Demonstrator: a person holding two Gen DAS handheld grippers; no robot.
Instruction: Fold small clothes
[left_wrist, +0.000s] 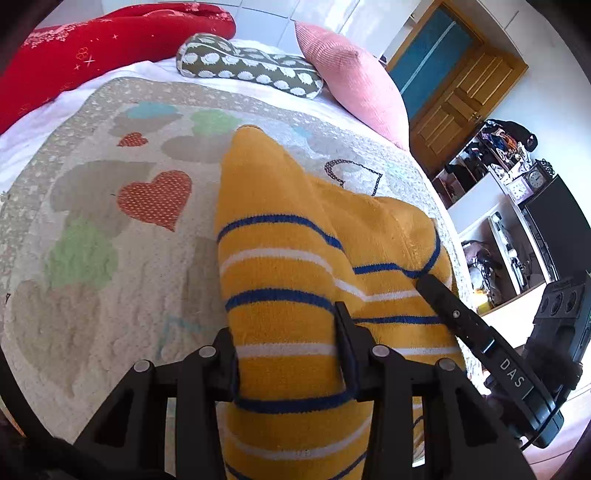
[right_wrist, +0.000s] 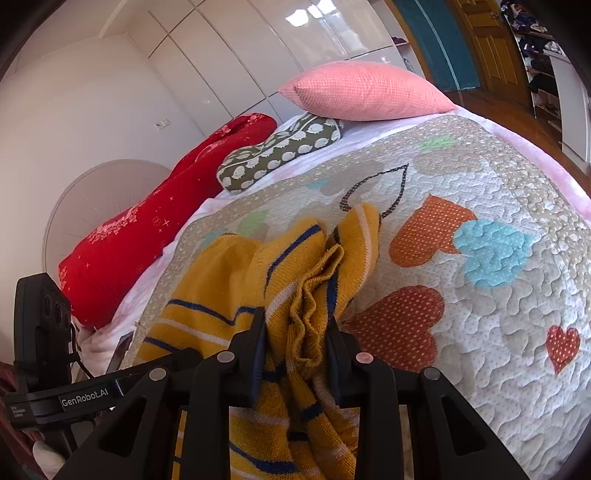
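Observation:
A small yellow knit garment (left_wrist: 280, 236) with blue and white stripes lies on the heart-patterned quilt (left_wrist: 110, 229). My left gripper (left_wrist: 288, 354) is shut on its near edge, the fabric filling the gap between the fingers. My right gripper (right_wrist: 297, 350) is shut on a bunched part of the same garment (right_wrist: 310, 280), with folds rising between its fingers. The right gripper's finger (left_wrist: 439, 295) shows in the left wrist view, on the garment's right side. The left gripper's body (right_wrist: 85, 395) shows at the left of the right wrist view.
A pink pillow (left_wrist: 354, 77), a green patterned cushion (left_wrist: 251, 62) and a red blanket (left_wrist: 110, 40) lie at the bed's far end. The bed's edge is at the right, with shelves (left_wrist: 498, 192) and a wooden door (left_wrist: 461, 96) beyond.

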